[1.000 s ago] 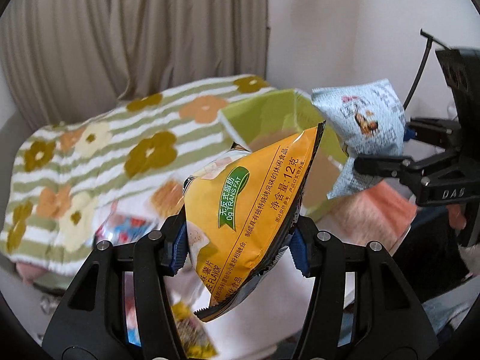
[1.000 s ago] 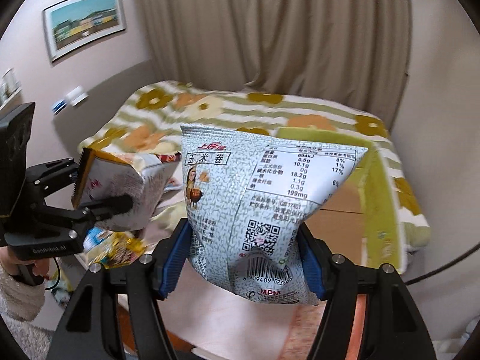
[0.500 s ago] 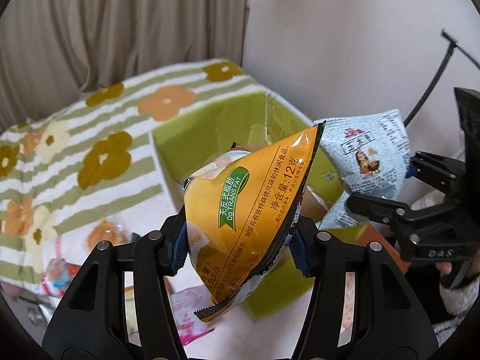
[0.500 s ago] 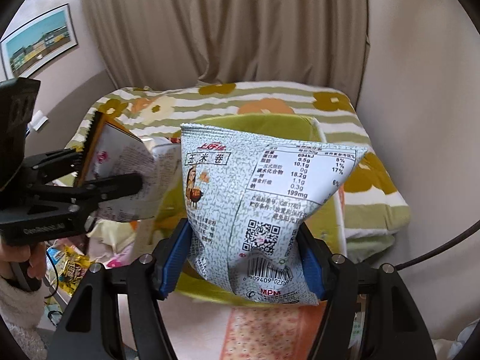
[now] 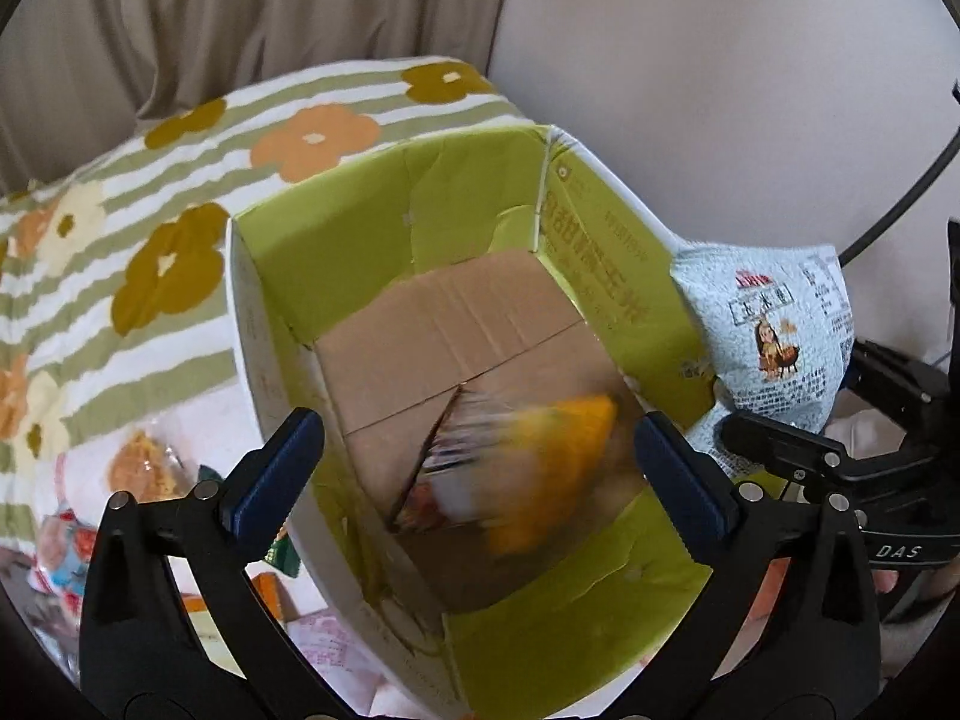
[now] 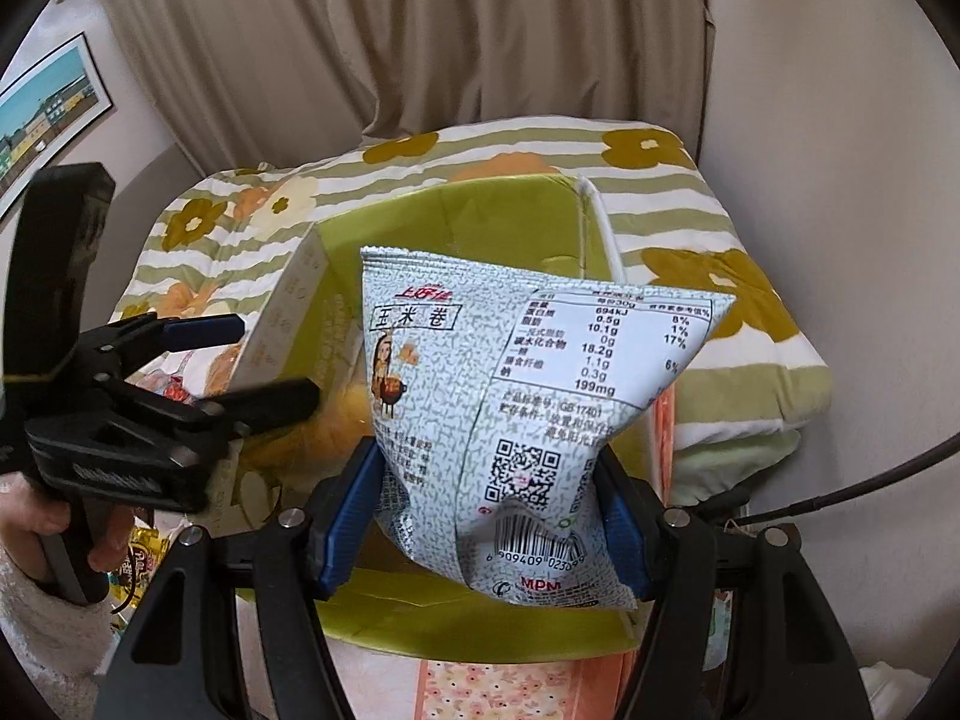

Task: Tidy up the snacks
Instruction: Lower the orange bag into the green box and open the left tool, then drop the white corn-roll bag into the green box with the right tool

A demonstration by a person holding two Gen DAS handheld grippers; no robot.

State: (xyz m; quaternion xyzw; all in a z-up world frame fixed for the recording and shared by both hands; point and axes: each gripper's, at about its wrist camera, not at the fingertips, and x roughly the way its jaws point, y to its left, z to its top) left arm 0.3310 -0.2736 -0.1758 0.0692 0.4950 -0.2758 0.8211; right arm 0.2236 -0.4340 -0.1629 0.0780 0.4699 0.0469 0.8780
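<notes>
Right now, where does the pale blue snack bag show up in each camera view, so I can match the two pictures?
Left wrist view: the pale blue snack bag sits at the right edge, beyond the green box's right wall, clamped in the right tongs.
Right wrist view: it fills the centre, pinched between the tongs' blue pads, in front of the box.
Shared landmark: the green cardboard box on the flowered blanket.

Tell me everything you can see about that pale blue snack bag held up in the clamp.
The pale blue snack bag is a puffy, crinkled foil-like pouch with a speckled pattern. Its back shows a nutrition table, QR code and barcode; its front shows a cartoon figure. It stands upright, pinched near its bottom by the right gripper, over the green-lined box. Only the blue pads touch it.
</notes>
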